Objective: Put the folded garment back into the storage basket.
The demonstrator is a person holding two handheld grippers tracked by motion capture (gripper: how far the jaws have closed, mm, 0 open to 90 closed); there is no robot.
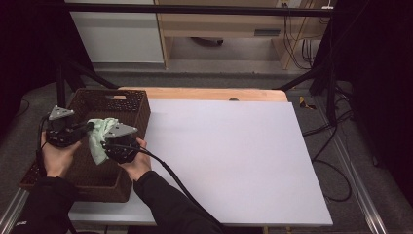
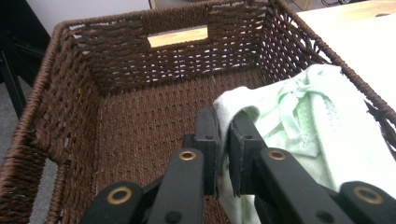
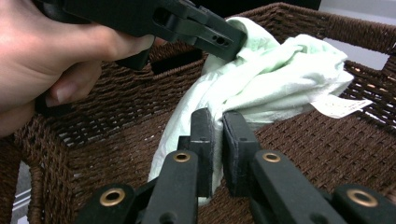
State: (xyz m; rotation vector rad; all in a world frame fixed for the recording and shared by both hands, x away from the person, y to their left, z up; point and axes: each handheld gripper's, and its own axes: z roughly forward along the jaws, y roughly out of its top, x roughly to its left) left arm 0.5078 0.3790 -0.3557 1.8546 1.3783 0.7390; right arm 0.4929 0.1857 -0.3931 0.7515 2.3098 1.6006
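Basket [image 1: 134, 109]: brown wicker, at the table's left edge, partly overhanging it; its floor looks bare under the cloth in both gripper views.
Left gripper [image 1: 86, 126]: held over the basket's left half, jaws pressed together on a fold of the cloth [image 2: 223, 140]; in the left gripper view the fabric runs up between the pads and spills to the right.
Cloth [image 1: 100, 139]: pale green, bunched, hanging above the basket between the two grippers, clear of the wicker floor as far as the views show; a white tag [image 3: 341, 106] sticks out at one side.
Right gripper [image 1: 104, 146]: just beside the left one, toward the table, jaws pinching a lower fold [image 3: 217, 144]; the other gripper shows higher up in this view, biting the cloth's top edge.
Key relation: both grippers hold the same cloth close together, so it hangs as a lump with no clear long axis; the slack lies between and below them.
Table [image 1: 234, 161]: covered by a white sheet, lying to the right of the basket; the right gripper is the nearer one to it.
Judgement: lifting the cloth out to the right would likely be led by the right hand, the left following, and pulling the hands apart would stretch the cloth flat.
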